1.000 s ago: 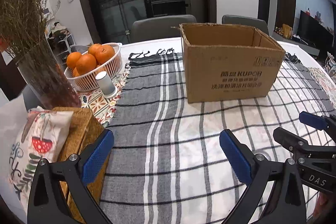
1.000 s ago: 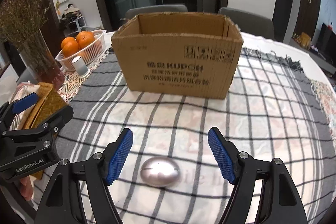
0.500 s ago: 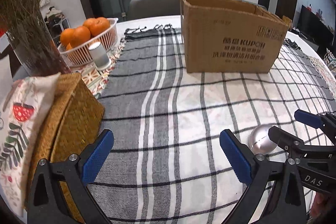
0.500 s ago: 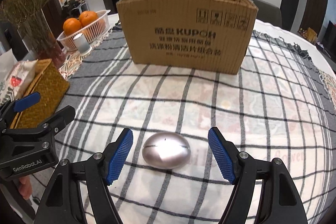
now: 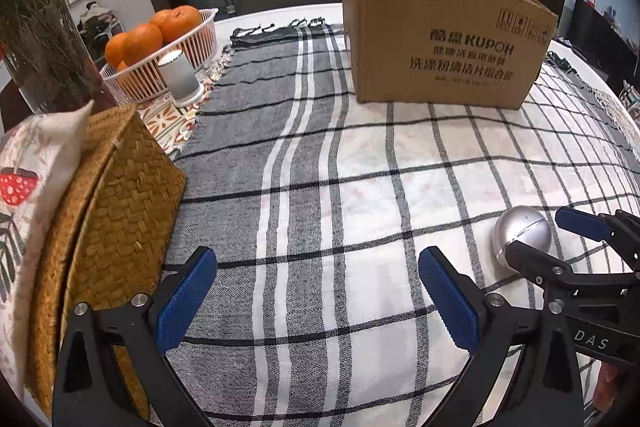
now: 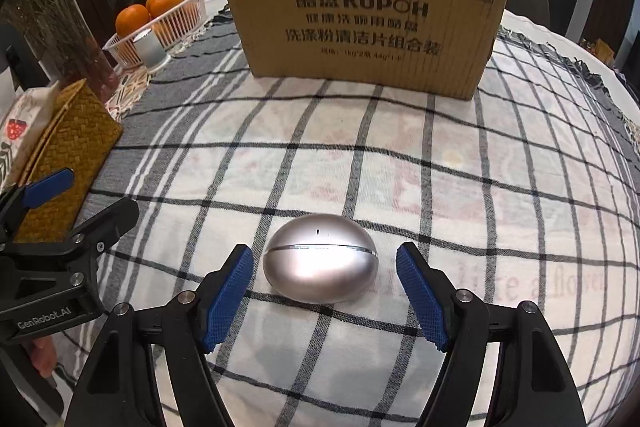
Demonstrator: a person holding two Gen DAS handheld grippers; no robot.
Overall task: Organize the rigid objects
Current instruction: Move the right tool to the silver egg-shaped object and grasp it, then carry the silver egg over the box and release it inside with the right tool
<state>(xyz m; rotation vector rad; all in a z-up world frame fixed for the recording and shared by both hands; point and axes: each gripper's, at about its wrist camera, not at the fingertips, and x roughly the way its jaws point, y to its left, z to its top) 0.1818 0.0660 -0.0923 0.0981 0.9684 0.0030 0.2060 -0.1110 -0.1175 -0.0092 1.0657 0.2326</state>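
A silver egg-shaped metal object (image 6: 320,259) lies on the checked tablecloth; it also shows in the left wrist view (image 5: 520,231). My right gripper (image 6: 325,291) is open, low over the cloth, its blue pads on either side of the egg's near end without touching it. My left gripper (image 5: 318,301) is open and empty over the cloth, left of the egg. A brown cardboard box (image 6: 366,11) stands open-topped at the back; it also shows in the left wrist view (image 5: 444,39).
A woven straw basket (image 5: 108,211) with a printed cloth bag sits at the left. A white basket of oranges (image 5: 160,43), a small white cylinder (image 5: 178,77) and a vase of dried flowers (image 5: 44,27) stand at back left. Chairs stand behind the table.
Both grippers have lowered and moved forward. The right gripper's open fingers have come around the silver egg, which looks larger and closer. The egg has come into the left wrist view.
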